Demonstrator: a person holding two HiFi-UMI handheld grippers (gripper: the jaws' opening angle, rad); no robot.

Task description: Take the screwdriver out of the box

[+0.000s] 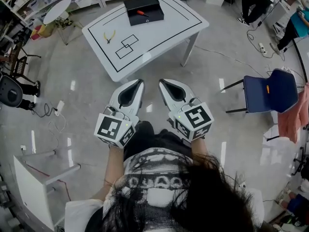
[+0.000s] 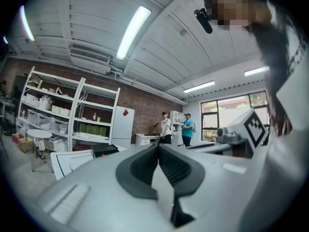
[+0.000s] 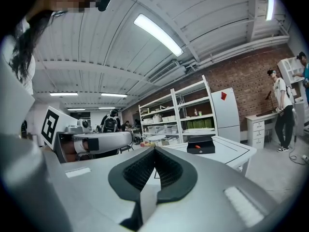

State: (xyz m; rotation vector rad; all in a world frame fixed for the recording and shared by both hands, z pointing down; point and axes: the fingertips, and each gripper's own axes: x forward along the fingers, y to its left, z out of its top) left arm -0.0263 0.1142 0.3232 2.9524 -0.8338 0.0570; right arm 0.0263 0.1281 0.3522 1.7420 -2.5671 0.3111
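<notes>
A black box (image 1: pixel 143 9) stands at the far side of the white table (image 1: pixel 159 37), and the red-handled screwdriver (image 1: pixel 141 13) lies in it. The right gripper view shows the box (image 3: pixel 201 145) with a spot of red from the screwdriver (image 3: pixel 197 147). In the left gripper view, the box (image 2: pixel 104 150) is a dark shape at the left. My left gripper (image 1: pixel 140 81) and right gripper (image 1: pixel 161 81) are held side by side over the floor, short of the table's near edge. Both point level at the table. Each is shut with nothing between its jaws.
Yellow-handled pliers (image 1: pixel 109 36) lie on the table's left part beside drawn rectangles. A blue chair (image 1: pixel 269 91) stands to the right and a small round white table (image 1: pixel 57 9) to the far left. White furniture (image 1: pixel 38 178) lies at lower left. People stand at the far right.
</notes>
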